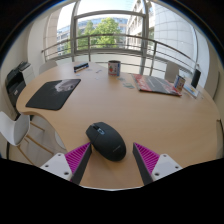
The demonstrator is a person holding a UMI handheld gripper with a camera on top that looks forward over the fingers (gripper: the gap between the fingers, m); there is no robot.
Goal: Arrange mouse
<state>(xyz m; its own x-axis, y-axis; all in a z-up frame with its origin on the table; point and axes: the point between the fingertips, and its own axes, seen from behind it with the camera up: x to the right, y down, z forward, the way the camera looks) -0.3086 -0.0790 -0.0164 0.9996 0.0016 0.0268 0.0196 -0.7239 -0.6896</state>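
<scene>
Black mouse [105,140] on wooden counter [130,105], just ahead of and between the fingers [72,160], untouched. Fingers spread wide, holding nothing. Dark mouse mat [53,93] well apart, beyond-left.

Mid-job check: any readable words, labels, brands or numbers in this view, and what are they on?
None can be read.
mouse, just ahead of the open gripper fingers: no visible logo.
mouse pad: pale patch, no legible text.
cup and papers far across the table: too small to read.
</scene>
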